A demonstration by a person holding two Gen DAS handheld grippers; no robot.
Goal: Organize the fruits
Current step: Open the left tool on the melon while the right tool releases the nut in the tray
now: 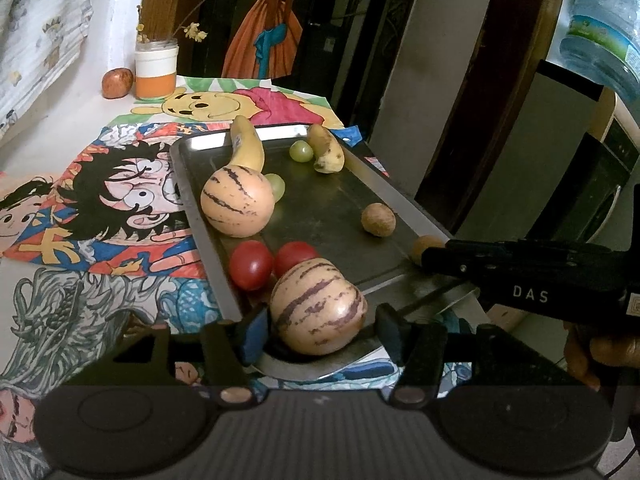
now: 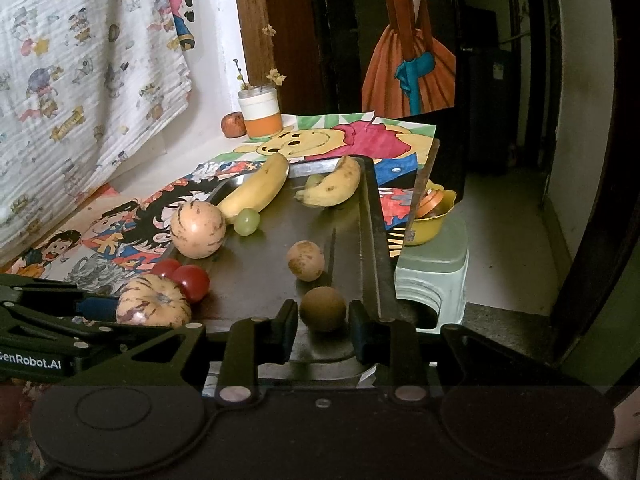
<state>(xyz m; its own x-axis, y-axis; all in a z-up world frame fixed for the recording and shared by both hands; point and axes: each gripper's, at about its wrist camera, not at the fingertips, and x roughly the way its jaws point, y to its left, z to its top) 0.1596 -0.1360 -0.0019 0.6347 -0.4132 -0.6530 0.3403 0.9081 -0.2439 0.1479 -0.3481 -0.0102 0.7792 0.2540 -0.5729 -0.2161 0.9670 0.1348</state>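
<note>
Standing part-open, the left gripper (image 1: 320, 328) has a striped melon (image 1: 318, 306) between its blue pads, with a sliver of gap showing on the right-hand side; the melon sits on the near corner of a metal tray (image 1: 200, 232). The right gripper (image 2: 323, 316) has its jaws drawn in narrow about a small brown round fruit (image 2: 323, 309), which rests at the tray's near edge, towards its right rim. It is hard to tell whether the pads press on it or only flank it. Just beyond the striped melon lie two red tomatoes (image 1: 251, 265), side by side and touching it. A second striped melon (image 1: 238, 202) lies farther back, against the left rim. A long banana (image 1: 248, 144) lies behind it, reaching to the far rim, with a green grape (image 1: 276, 186) tucked between the two. A shorter, spotted banana (image 1: 326, 148) lies at the far right corner, with another green grape (image 1: 301, 151) just beside it. A pale tan round fruit (image 1: 378, 220) lies alone towards the right rim, apart from the rest. The tray rests on coloured cartoon drawings (image 1: 120, 200) spread over the table. At the far corner of the table stand a white and orange jar (image 1: 156, 68) holding dry twigs and, touching it on the left, a reddish fruit (image 1: 117, 83). A printed cloth (image 2: 80, 80) hangs on the wall to the left. Off the table's right side a yellow bowl (image 2: 434, 216) sits on a pale green stool (image 2: 432, 272).
</note>
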